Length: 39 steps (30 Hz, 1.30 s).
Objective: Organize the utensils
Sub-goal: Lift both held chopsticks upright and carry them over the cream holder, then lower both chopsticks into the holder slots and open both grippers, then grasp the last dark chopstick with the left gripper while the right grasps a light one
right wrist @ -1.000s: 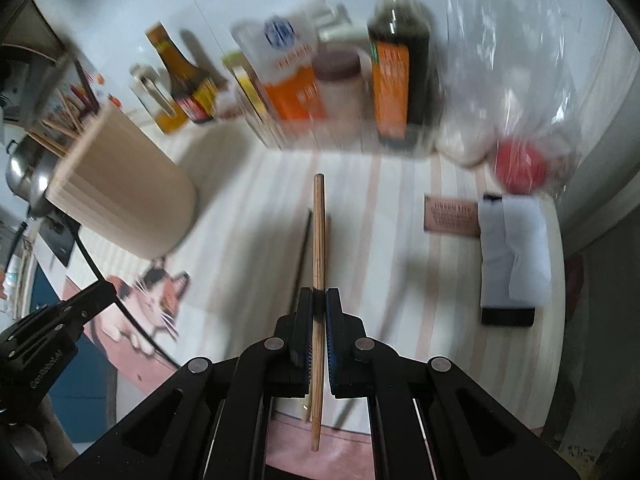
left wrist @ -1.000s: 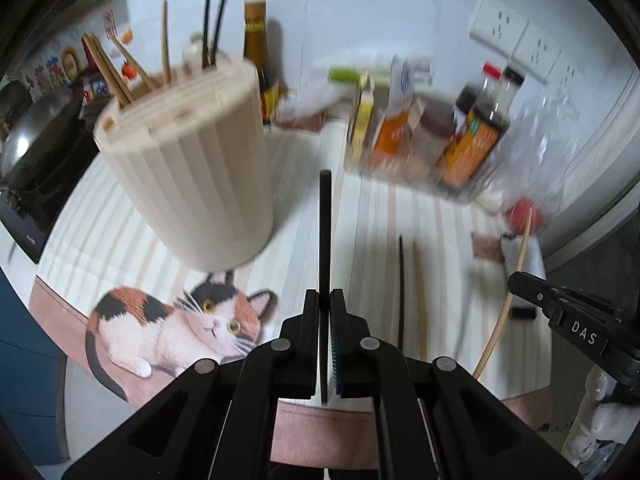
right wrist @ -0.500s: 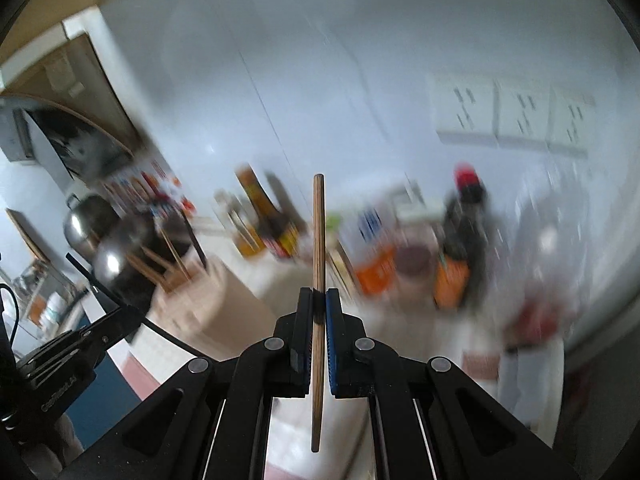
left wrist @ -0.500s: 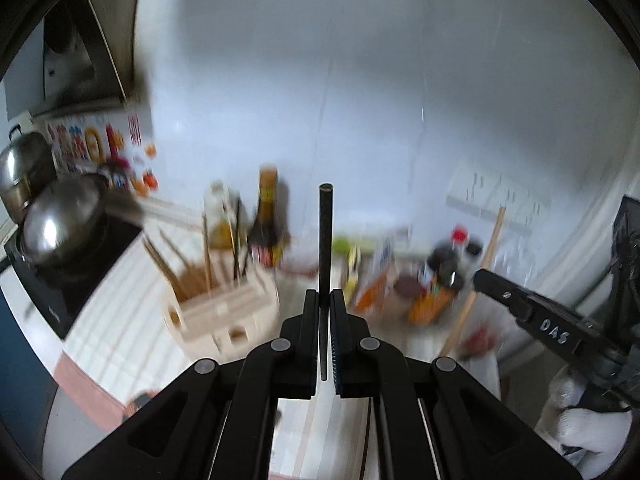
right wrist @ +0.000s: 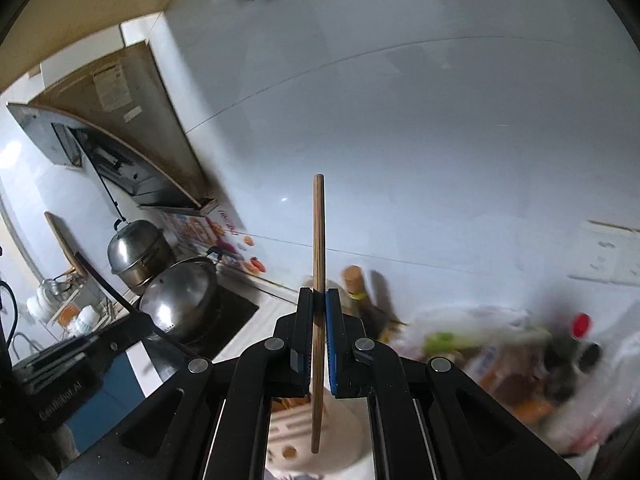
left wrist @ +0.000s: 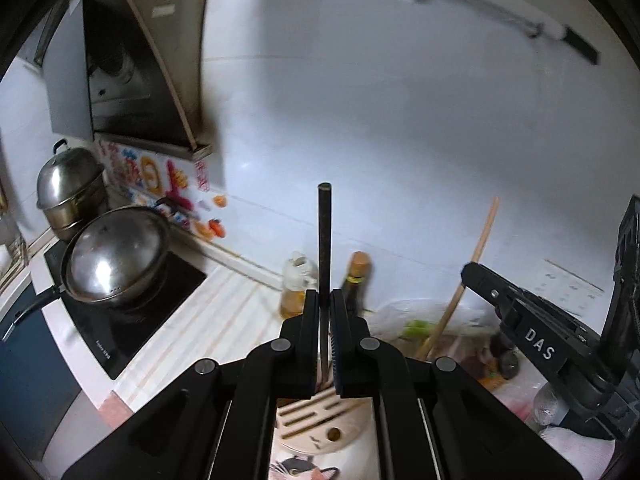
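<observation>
My left gripper (left wrist: 324, 300) is shut on a black chopstick (left wrist: 324, 236) that stands upright, its lower end just above the slotted top of the beige utensil holder (left wrist: 316, 424). My right gripper (right wrist: 319, 300) is shut on a wooden chopstick (right wrist: 318, 240), also upright, its lower tip hanging over the holder top (right wrist: 344, 432). In the left wrist view the right gripper (left wrist: 472, 276) and its wooden chopstick (left wrist: 476, 252) show to the right of the holder. In the right wrist view the left gripper's body (right wrist: 60, 364) shows at the far left.
A wok with a steel lid (left wrist: 116, 256) and a steamer pot (left wrist: 68, 188) sit on the black hob at left. Sauce bottles (left wrist: 356, 280), packets and plastic bags (right wrist: 500, 344) crowd the back of the striped counter. The white tiled wall is behind.
Both grippers have tilted up from pointing down at the counter to pointing at the wall, turning the chopsticks upright and bringing them over the holder.
</observation>
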Available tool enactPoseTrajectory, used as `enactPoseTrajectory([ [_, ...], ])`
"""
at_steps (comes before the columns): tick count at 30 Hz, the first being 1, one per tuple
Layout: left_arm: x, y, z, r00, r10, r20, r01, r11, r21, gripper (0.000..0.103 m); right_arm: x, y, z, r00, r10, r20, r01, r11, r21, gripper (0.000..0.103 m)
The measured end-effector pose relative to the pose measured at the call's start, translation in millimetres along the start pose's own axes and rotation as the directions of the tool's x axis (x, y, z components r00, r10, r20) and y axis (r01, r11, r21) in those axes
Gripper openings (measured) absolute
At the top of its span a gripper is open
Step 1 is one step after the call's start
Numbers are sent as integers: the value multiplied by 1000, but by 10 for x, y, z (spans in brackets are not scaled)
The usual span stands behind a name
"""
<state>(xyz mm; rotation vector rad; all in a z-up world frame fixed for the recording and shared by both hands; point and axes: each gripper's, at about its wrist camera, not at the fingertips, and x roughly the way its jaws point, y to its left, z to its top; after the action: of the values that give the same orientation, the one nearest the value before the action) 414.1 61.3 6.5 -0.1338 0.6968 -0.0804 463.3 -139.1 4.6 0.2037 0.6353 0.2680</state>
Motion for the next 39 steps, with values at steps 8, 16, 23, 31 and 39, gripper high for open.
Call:
enactPoseTrajectory([
  [8,465,241,-95,995,60,-81,-62,998,-30,3,702,196,-79,999,24,-34,-25,999,-27,6],
  [16,714,338,-246,984,33,-176,-45,997,-67,3,994,262,-215,998,27,-51,-30,997,-68,6],
  [23,755,324,-298,979,34,-200,-48,997,-68,3,923,288,-200,999,21,-26,-24,994,-107,6],
  [31,761,315,-363,972,23,-235,-42,996,-77,4,1042,259,-315,991,23,-130,-39,992,-123,6],
  [39,549,385,-372,969,62,-240,-90,990,-108,26,941,127,-416,972,52,-227,-71,994,-80,53],
])
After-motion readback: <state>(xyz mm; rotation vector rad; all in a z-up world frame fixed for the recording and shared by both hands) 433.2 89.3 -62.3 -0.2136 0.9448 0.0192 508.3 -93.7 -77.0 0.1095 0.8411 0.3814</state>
